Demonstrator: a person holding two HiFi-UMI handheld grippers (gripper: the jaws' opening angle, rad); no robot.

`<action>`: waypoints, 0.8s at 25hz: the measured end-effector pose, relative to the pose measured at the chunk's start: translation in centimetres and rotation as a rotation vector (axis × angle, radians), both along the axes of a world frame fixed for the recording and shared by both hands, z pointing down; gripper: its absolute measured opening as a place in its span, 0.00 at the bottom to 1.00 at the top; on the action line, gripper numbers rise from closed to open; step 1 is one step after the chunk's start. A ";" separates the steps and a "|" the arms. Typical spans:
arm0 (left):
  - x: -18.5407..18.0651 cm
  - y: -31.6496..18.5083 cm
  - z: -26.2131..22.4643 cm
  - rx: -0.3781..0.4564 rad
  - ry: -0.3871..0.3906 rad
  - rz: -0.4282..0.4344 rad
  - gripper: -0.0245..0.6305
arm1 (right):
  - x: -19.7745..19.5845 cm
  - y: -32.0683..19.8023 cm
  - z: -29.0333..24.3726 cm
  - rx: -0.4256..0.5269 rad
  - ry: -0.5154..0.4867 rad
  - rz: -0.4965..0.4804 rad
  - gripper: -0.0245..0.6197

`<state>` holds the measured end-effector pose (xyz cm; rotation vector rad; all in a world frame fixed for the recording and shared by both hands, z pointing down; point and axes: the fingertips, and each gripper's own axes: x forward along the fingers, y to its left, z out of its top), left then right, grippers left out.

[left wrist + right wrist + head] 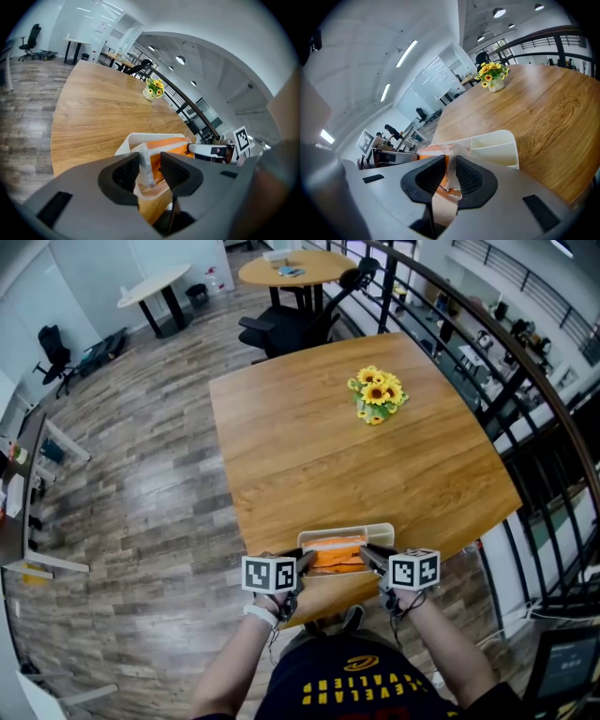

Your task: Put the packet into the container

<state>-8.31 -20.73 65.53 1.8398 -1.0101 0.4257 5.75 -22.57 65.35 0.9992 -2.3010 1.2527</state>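
An orange packet (335, 555) with clear sealed ends hangs lengthwise over the white, divided container (378, 530) at the table's near edge. My left gripper (307, 564) is shut on the packet's left end; in the left gripper view the clear film stands between the jaws (150, 169), with the orange body (177, 144) reaching into the container (127, 140). My right gripper (368, 556) is shut on the other end; the right gripper view shows crumpled film pinched at the jaws (450, 172), the packet (432, 151) to the left and the container's small compartments (497, 143) beyond.
A vase of yellow flowers (377, 395) stands far back on the wooden table (309, 456). A black railing (525, 381) runs along the right. The container sits close to the table's near edge, just ahead of the person's arms.
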 end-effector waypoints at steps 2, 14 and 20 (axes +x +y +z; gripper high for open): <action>0.1 0.2 0.0 0.013 -0.063 0.042 0.26 | -0.1 0.1 0.1 -0.006 0.000 -0.002 0.16; 0.9 0.7 0.2 0.012 -0.231 0.136 0.26 | 0.3 0.6 0.8 -0.031 0.021 -0.006 0.16; 1.0 0.6 -1.1 0.027 -0.194 0.096 0.37 | -0.3 0.3 0.2 -0.027 0.016 -0.011 0.08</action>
